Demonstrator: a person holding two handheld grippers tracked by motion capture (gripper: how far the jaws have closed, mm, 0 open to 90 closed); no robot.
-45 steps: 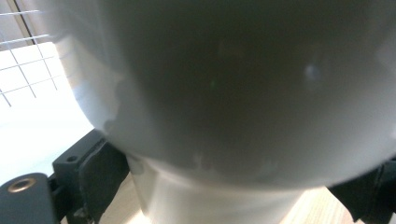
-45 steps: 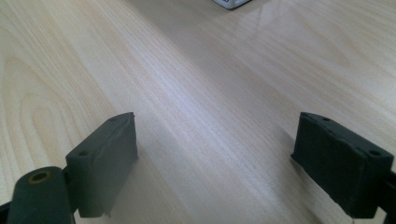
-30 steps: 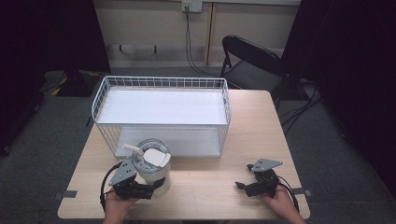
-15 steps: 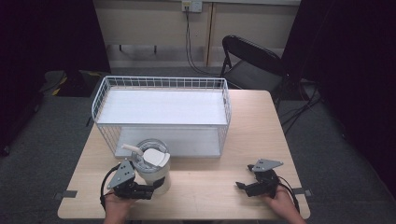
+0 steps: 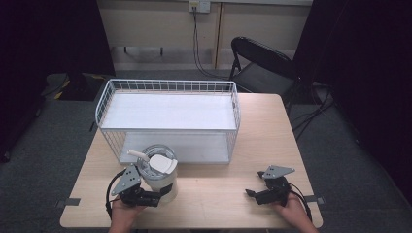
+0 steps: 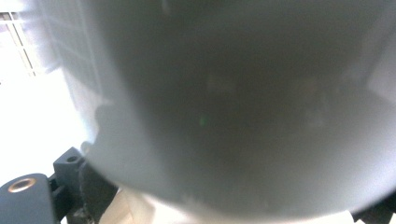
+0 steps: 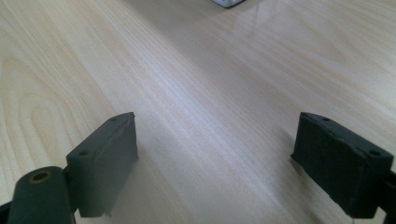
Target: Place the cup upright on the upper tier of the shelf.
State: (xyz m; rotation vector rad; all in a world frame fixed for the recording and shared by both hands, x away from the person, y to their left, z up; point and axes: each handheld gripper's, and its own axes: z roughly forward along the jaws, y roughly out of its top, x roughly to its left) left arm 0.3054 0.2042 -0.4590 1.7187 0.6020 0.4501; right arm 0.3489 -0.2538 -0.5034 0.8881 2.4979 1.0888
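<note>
- Vs. half a sec ago: hardly any change. The left gripper is still at the jug, the right gripper still rests low on the table, and the jug hasn't shifted.
- Jug: stands upright on the table near the front-left edge, just in front of the wire basket. Round, pale plastic body w/ a dark band or label low down, a white lid w/ a flip flap, and a short white spout or handle poking out to the left.
- Left gripper: jaws sit either side of the jug's lower body. In the left gripper view the jug is a smooth grey blurred curve right up against the lens. Jaws spread about jug-wide; can't tell for sure whether they press on it.
- Right gripper: jaws wide apart, nothing between them, just bare wood. Pads are matte black, blocky, w/ small screw holes.
- Table: light wood laminate w/ clear grain lines, slight sheen.
- Basket: white wire grid, rectangular, white flat floor, sits mid-table behind the jug, well apart from the right gripper.
- Black folding chair behind the table, on grey carpet.
</note>
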